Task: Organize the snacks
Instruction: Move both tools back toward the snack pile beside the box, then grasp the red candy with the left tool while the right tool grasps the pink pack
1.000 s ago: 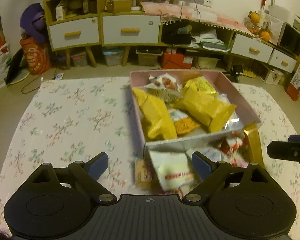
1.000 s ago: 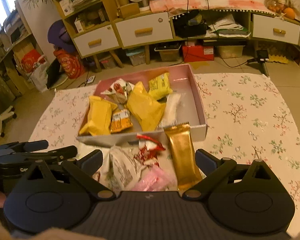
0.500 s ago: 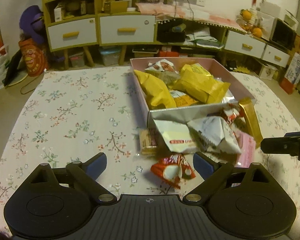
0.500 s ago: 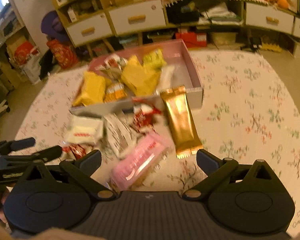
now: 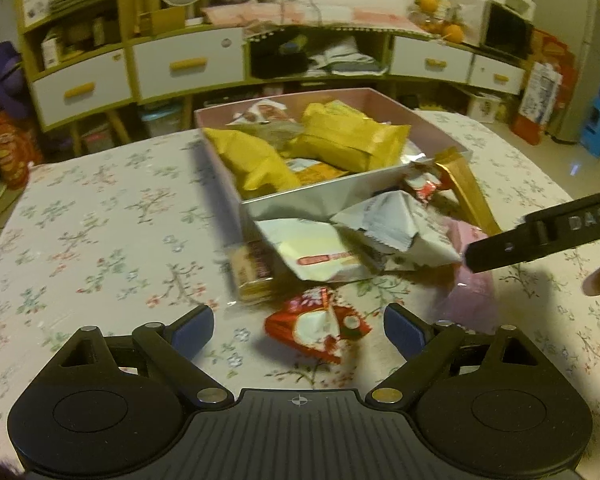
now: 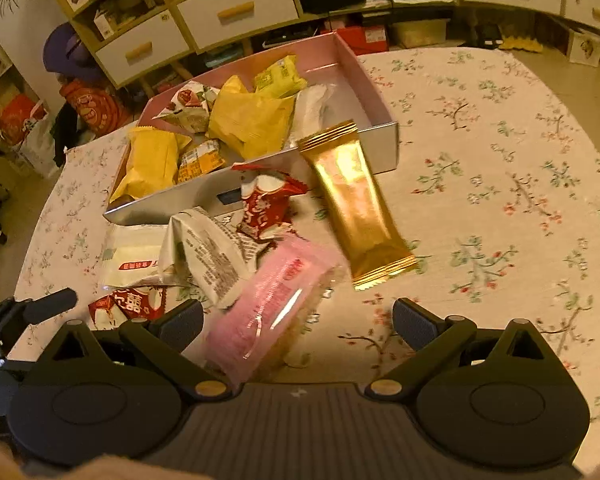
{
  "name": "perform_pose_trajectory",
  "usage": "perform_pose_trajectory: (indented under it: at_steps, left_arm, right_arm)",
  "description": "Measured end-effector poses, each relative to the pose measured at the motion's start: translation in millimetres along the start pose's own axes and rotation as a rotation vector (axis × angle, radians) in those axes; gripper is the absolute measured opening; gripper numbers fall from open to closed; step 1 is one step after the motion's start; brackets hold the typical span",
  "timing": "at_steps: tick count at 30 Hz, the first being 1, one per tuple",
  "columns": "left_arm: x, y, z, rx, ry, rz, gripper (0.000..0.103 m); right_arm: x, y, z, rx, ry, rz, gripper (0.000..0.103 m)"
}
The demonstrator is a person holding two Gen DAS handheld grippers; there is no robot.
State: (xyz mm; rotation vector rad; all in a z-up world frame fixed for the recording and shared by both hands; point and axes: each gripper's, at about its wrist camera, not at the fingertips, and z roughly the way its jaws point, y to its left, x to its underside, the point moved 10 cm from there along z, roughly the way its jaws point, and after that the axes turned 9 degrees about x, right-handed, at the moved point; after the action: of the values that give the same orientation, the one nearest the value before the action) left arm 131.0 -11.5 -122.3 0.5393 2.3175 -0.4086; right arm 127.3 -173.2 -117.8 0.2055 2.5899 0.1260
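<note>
A pink box (image 5: 300,202) (image 6: 374,150) on the floral table holds several yellow and white snack packs. Loose snacks lie in front of it: a white pack (image 5: 316,250) (image 6: 134,258), a grey-white pack (image 5: 396,228) (image 6: 212,256), a red pack (image 5: 316,328) (image 6: 130,304), a second red pack (image 6: 266,204), a pink pack (image 6: 268,308), a gold bar (image 6: 354,204) and a small biscuit pack (image 5: 250,270). My left gripper (image 5: 298,326) is open around the red pack. My right gripper (image 6: 298,320) is open with the pink pack between its fingers.
The floral tablecloth (image 5: 92,232) (image 6: 500,184) covers a round table. Behind it stand shelves and white drawers (image 5: 188,66) (image 6: 236,10), with bags on the floor at the left (image 6: 88,104). The right gripper's finger (image 5: 540,234) shows at the right of the left wrist view.
Both grippers have pulled back from the box and risen, so more loose snacks show in front of them. The snacks have not visibly moved. Both stay open.
</note>
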Motion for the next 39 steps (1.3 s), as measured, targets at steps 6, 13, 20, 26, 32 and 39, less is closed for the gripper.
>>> perform_pose_trajectory:
  at_steps: [6, 13, 20, 26, 32, 39]
  left_arm:
    - [3.5, -3.8, 11.6, 0.031, 0.015, 0.014, 0.070]
    - [15.3, -4.9, 13.4, 0.072, 0.078, -0.004, 0.039]
    - [21.7, -11.4, 7.0, 0.123, 0.117, 0.018, 0.040]
    - [14.8, 0.3, 12.5, 0.055, 0.068, 0.003, 0.067]
    - [4.3, 4.1, 19.6, 0.047, 0.017, -0.036, 0.067]
    - [2.0, 4.0, 23.6, 0.033, 0.020, -0.074, 0.045]
  right_arm:
    - [6.5, 12.6, 8.9, 0.067, -0.019, -0.126, 0.098]
    - [17.5, -4.9, 7.9, 0.140, 0.008, -0.246, 0.086]
    - [17.6, -33.9, 0.7, 0.133, 0.014, -0.230, 0.084]
    - [16.4, -25.6, -0.6, 0.081, 0.006, -0.235, 0.083]
    - [14.6, -11.3, 5.5, 0.082, -0.014, -0.311, 0.082]
    - [9.7, -11.9, 6.2, 0.081, -0.040, -0.318, 0.065]
